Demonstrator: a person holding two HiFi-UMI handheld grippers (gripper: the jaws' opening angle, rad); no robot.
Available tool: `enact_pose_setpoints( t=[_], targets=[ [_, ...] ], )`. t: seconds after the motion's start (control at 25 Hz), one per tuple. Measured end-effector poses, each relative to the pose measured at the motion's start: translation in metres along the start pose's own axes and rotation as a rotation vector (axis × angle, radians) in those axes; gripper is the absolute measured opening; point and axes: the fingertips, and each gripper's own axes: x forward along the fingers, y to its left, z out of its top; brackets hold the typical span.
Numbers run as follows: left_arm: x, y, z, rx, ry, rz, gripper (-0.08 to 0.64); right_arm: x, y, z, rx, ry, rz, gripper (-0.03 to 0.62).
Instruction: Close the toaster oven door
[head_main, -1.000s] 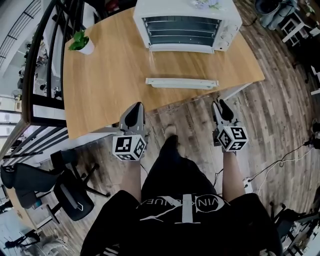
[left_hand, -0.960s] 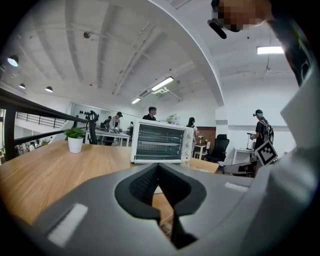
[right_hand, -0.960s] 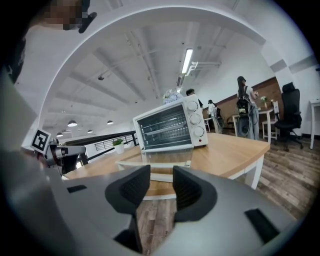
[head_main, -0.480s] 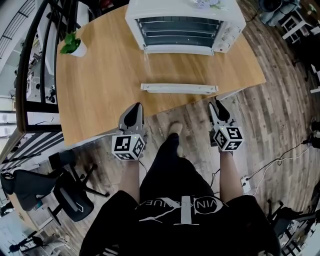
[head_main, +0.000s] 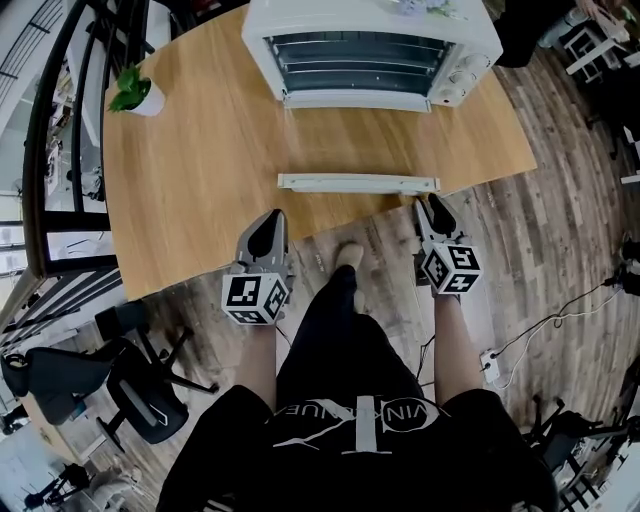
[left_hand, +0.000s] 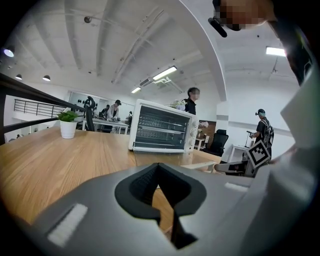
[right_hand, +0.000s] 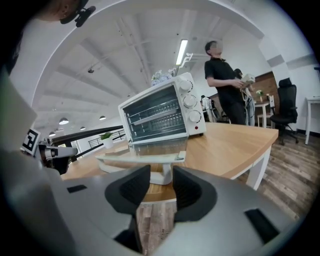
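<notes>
Nearby, a potted plant (head_main: 135, 92) stands at the far left corner of the wooden table (head_main: 210, 170), well apart from everything else, and an office chair (head_main: 140, 392) sits on the plank floor (head_main: 560, 230) to the person's left. In the right gripper view another person (right_hand: 224, 82) stands beyond the table's far side.

The toaster oven (head_main: 370, 45) sits at the back of the table with its front open. Its door handle (head_main: 358, 183) lies out flat, close to the table's near edge.

Against half a second ago, the right gripper (head_main: 432, 205) has crept nearer to the handle's right end. The gap was wider still a second ago. The left gripper (head_main: 268, 216) hangs much where it did, at the near edge and left of the handle.

The left gripper's pads are pressed together at the tips with nothing between them, and the oven is well ahead of it across bare wood. The right gripper's jaws stand slightly apart and empty. The handle's right end shows just ahead through their gap, not yet between the pads.
</notes>
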Motion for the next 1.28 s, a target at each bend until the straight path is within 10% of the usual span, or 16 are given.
enact_pose_setpoints(
  t=[1.28],
  targets=[
    [0.024, -0.005, 0.02, 0.015, -0.007, -0.075, 0.011, 0.006, -0.003, 0.029, -0.057, -0.018, -0.11, 0.08]
  ],
)
